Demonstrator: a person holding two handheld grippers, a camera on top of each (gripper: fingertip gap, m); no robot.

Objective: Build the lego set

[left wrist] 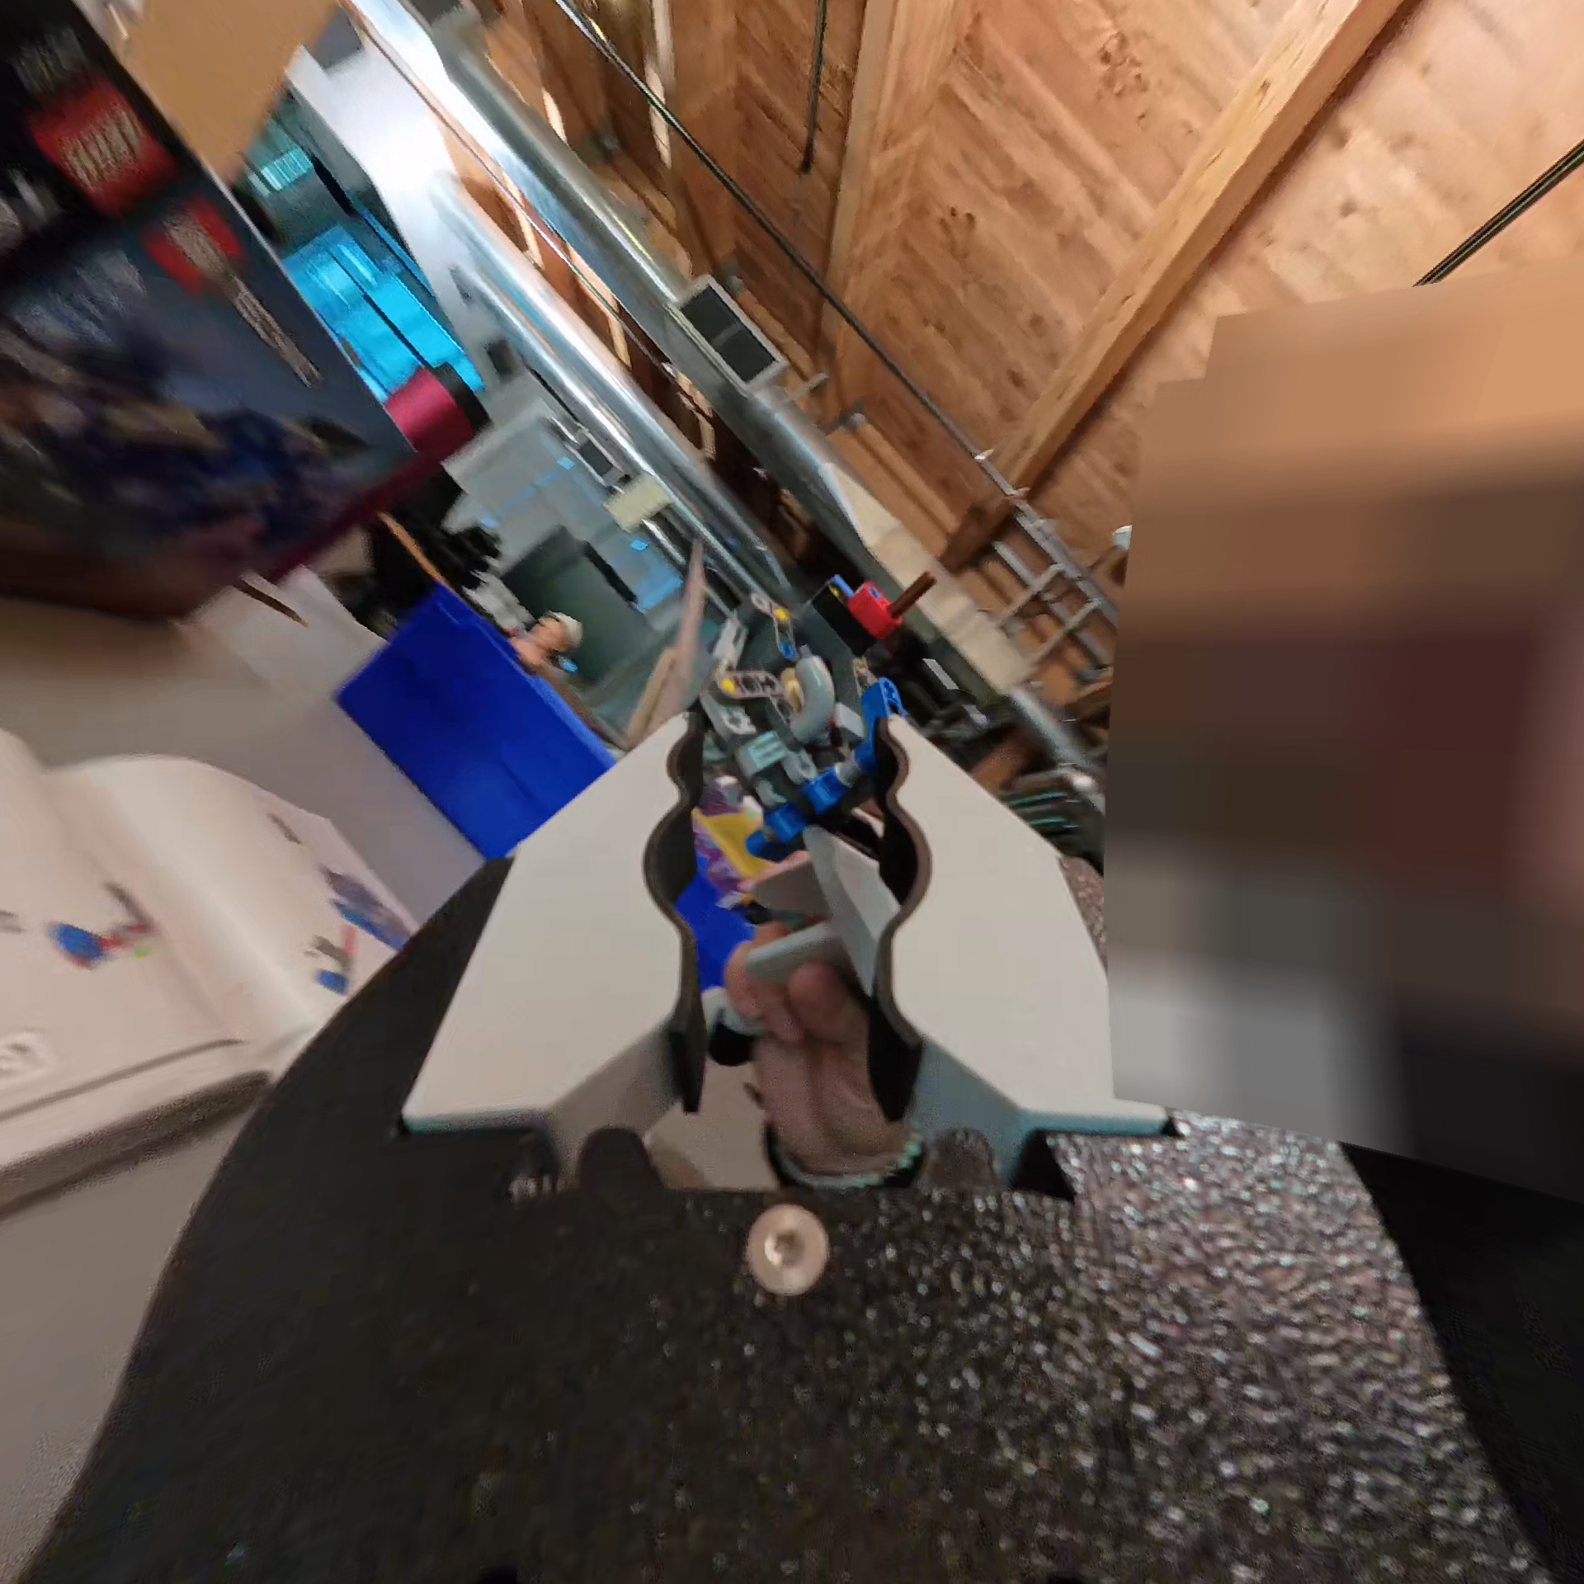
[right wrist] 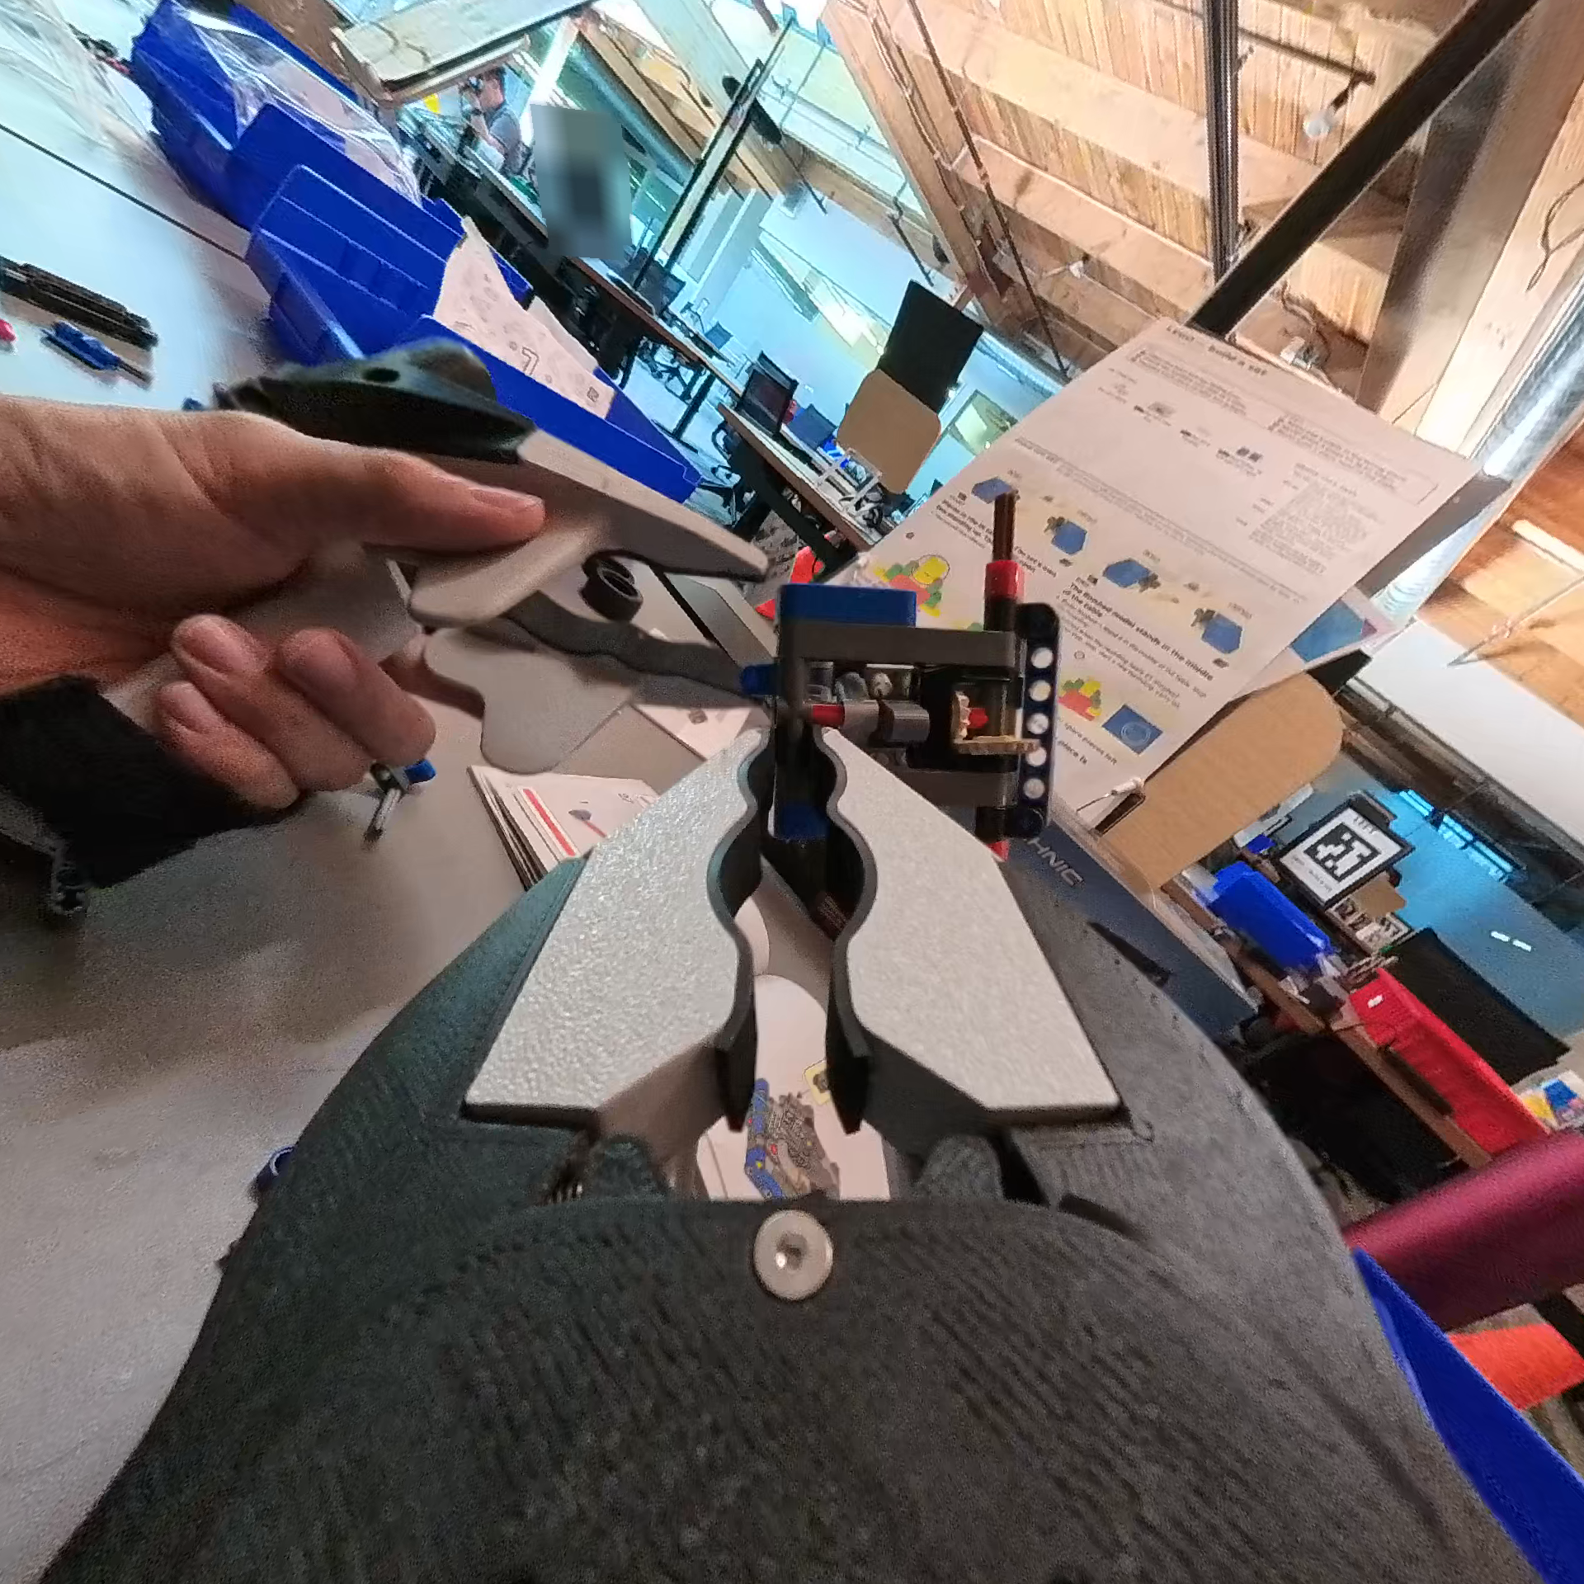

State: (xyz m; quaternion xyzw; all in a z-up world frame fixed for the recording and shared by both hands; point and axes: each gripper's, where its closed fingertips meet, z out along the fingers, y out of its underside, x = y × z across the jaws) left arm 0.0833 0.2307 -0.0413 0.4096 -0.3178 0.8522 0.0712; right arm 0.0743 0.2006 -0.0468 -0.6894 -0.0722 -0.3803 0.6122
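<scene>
The partly built lego model (right wrist: 909,694), of grey, black and blue beams with a red-collared axle sticking up, is held in the air. My right gripper (right wrist: 795,754) is shut on a black and blue beam at the model's lower end. My left gripper (right wrist: 750,621), held by a hand (right wrist: 257,531), comes in from the left with its jaws apart, its tips at the model's left edge. In the left wrist view the model (left wrist: 797,729) sits just at and beyond my open left gripper (left wrist: 789,741), with the right gripper's grey fingers (left wrist: 844,891) behind it.
An open instruction booklet (left wrist: 171,900) lies on the grey table (right wrist: 171,986). Blue bins (right wrist: 343,231) line the far side. A printed sheet on cardboard (right wrist: 1200,531) stands behind the model. Loose pieces (right wrist: 86,334) and a small axle part (right wrist: 394,784) lie on the table. The dark set box (left wrist: 129,343) is at left.
</scene>
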